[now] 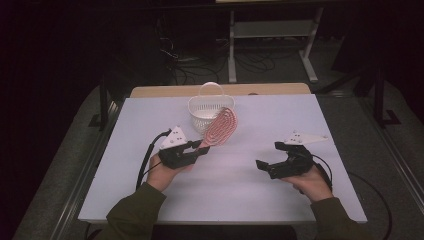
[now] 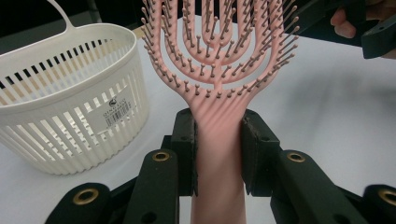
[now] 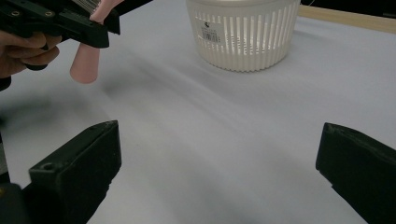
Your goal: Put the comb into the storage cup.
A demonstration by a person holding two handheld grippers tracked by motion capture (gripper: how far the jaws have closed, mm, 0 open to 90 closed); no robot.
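Observation:
A pink vented hairbrush is held by its handle in my left gripper, whose jaws press on it from both sides. The bristled head points away from the gripper toward a white slatted basket with a loop handle, and in the high view the head lies against the basket's right front. The brush is lifted off the table, its handle end hanging free below the left gripper. My right gripper is to the right, open and with nothing between its jaws.
Everything sits on a white board over a wooden table edge. The basket bears a barcode label. Beyond the table, a dark floor with cables and a white frame.

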